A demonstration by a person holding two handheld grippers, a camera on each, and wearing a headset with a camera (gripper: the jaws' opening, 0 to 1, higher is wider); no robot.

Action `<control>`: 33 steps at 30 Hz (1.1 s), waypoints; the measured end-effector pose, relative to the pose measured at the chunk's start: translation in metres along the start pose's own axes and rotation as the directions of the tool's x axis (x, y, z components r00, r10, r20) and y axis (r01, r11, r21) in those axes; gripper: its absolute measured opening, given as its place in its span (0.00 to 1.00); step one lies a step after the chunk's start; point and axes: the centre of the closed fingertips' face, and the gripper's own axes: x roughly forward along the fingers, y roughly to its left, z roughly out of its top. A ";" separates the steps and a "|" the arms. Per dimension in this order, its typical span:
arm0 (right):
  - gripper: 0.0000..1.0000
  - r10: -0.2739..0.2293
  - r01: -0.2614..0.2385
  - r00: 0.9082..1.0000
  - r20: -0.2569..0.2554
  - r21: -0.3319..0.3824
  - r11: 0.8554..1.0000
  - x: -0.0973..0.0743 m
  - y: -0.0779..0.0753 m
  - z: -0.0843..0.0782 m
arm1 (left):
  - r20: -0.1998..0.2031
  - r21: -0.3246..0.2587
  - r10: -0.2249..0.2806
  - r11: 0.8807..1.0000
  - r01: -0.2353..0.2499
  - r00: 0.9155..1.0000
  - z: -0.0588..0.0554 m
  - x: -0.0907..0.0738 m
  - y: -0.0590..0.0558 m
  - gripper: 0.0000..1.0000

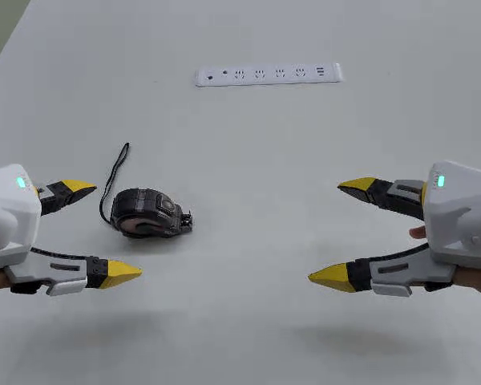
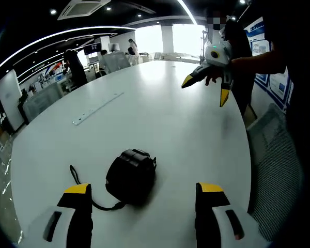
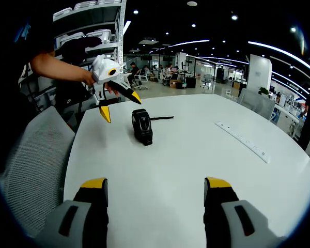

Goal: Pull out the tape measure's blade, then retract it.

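Note:
A black tape measure [image 1: 150, 213] lies on the white table [image 1: 256, 136], its wrist cord [image 1: 115, 178] trailing away behind it. My left gripper [image 1: 90, 231] hovers just left of it, open, jaws spread either side with nothing held. In the left gripper view the tape measure [image 2: 130, 175] sits just ahead between the yellow-tipped fingers [image 2: 78, 189]. My right gripper [image 1: 345, 233] stands open well to the right, empty, pointing left toward the tape measure [image 3: 142, 126]. The left gripper [image 3: 119, 98] appears beside the tape in the right gripper view, and the right gripper [image 2: 206, 85] appears far off in the left gripper view.
A white power strip [image 1: 268, 74] lies at the far middle of the table. A mesh chair [image 2: 279, 170] stands by the table's edge. People and desks fill the office background.

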 end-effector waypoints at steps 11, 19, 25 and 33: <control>0.70 0.069 -0.069 0.998 -0.006 -0.026 0.997 0.030 -0.005 -0.001 | -0.062 0.058 -0.060 0.996 0.063 0.996 -0.007 0.018 0.009 0.69; 0.66 0.104 -0.104 0.995 0.006 -0.033 0.994 0.052 -0.010 0.000 | -0.120 0.122 -0.095 0.987 0.109 0.988 -0.015 0.029 0.013 0.60; 0.63 0.135 -0.134 0.991 0.003 -0.052 0.990 0.067 -0.009 0.003 | -0.167 0.168 -0.121 0.974 0.149 0.978 -0.020 0.035 0.015 0.52; 0.56 0.165 -0.165 0.986 -0.002 -0.067 0.984 0.088 -0.008 0.006 | -0.209 0.208 -0.130 0.962 0.174 0.969 -0.024 0.043 0.020 0.44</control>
